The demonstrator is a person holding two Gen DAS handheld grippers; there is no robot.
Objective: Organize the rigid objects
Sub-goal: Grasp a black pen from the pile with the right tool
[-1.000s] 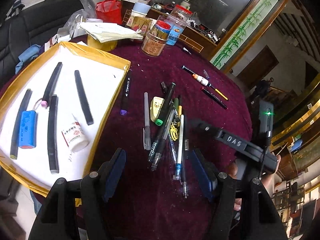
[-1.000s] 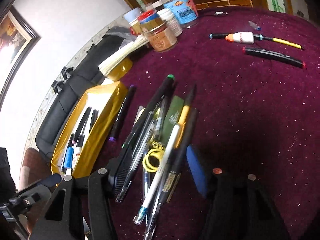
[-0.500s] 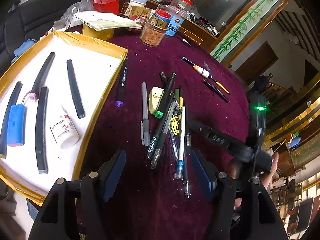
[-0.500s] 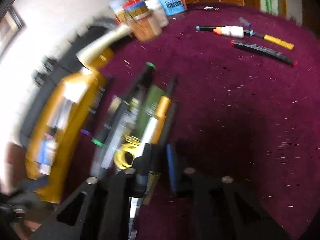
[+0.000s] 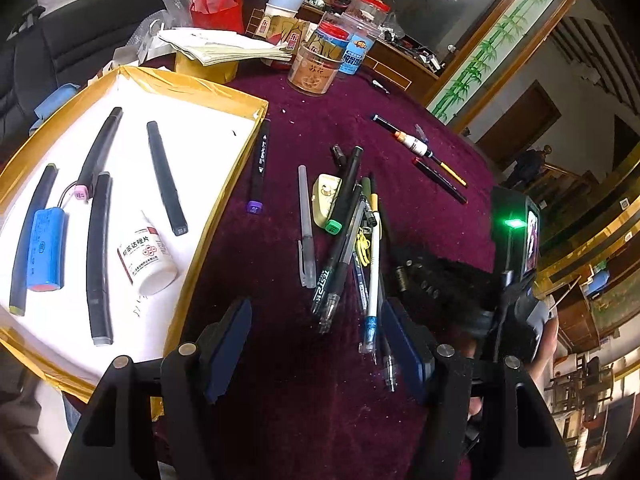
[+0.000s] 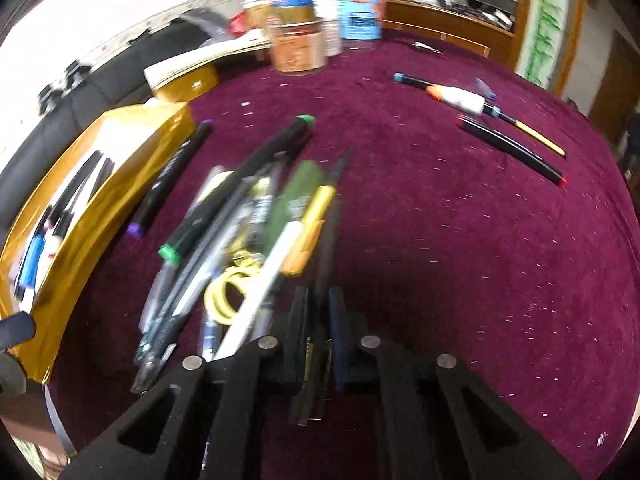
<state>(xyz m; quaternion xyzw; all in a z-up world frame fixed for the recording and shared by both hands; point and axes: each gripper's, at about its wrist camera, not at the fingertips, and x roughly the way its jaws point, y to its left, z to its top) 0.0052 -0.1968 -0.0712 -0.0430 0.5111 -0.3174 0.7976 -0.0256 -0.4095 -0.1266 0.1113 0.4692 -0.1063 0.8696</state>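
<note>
The right claw (image 6: 318, 320) has just been closing and now pinches a thin dark pen (image 6: 329, 240) between its pads, low on the pen's near end, likely so it can lift just that one out; the pen sits at the right edge of the pen pile (image 6: 240, 240) right in front of the claw, on the red desk (image 6: 460, 260); a white pen (image 6: 264, 280) and a yellow loop (image 6: 224, 296) lie just left of the pads and could get dragged along; the gold tray (image 5: 208, 240) with sorted things sits further left, likely where the pen should go; the left claw (image 5: 316, 344) is spread wide and holds nothing, with the same pile just ahead of it.
</note>
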